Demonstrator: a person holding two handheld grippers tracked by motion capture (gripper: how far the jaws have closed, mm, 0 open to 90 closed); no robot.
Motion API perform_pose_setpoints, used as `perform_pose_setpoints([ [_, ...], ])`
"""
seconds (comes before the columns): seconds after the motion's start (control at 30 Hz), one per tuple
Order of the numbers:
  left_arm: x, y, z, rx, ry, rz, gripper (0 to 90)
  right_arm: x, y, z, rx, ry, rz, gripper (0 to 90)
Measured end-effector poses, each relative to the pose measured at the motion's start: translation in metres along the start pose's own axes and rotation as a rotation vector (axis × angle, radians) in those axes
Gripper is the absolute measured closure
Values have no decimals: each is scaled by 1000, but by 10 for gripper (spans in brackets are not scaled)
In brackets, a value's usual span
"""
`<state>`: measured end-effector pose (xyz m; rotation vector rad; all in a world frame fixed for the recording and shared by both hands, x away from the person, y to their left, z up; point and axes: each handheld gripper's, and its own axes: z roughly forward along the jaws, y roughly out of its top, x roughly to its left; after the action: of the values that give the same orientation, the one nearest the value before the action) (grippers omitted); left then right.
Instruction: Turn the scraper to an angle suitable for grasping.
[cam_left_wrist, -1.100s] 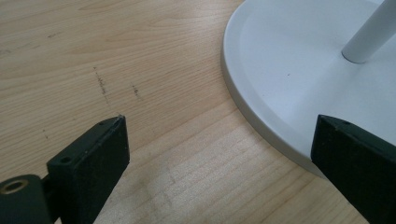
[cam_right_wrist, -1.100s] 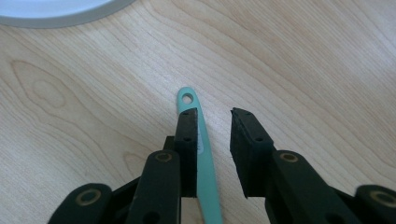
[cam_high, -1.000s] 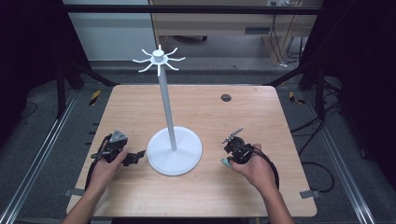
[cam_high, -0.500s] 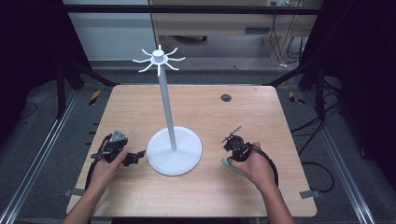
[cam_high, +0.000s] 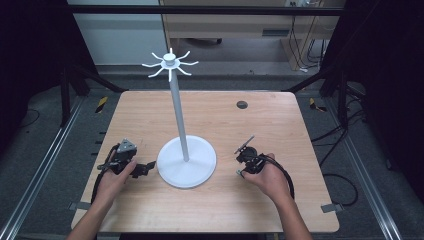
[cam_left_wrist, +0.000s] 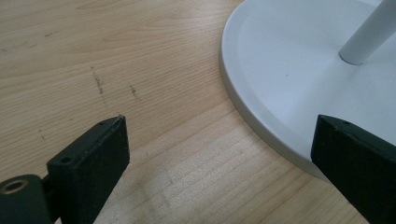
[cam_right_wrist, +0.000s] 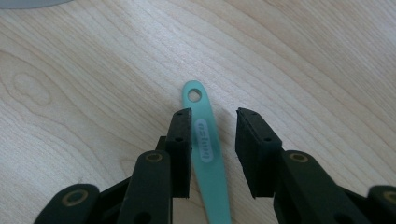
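Note:
A white stand rises from a round base at the table's middle, with several hooks at its top. My left gripper lies just left of the base, open. In the left gripper view the base and pole sit ahead of the wide-apart left gripper. My right gripper rests on the table to the right of the base. In the right gripper view the right gripper is open around a teal handle with a hole at its end, lying flat on the wood.
The wooden table has a small dark round inset at the back right. A sliver of the white base shows at the top left of the right gripper view. Black frame posts stand at both sides of the table.

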<state>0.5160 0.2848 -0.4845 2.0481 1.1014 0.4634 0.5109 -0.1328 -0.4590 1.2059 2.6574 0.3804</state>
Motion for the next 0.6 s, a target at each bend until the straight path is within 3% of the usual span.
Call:
perform_pose_setpoints([
  [0.33, 0, 0, 0, 3, -4, 1, 41, 0, 4, 5, 41, 12, -1, 679],
  [0.37, 0, 0, 0, 3, -4, 1, 41, -1, 4, 6, 42, 10, -24, 682],
  [0.6, -1, 0, 0, 3, -2, 4, 40, -1, 6, 10, 58, 26, -37, 705],
])
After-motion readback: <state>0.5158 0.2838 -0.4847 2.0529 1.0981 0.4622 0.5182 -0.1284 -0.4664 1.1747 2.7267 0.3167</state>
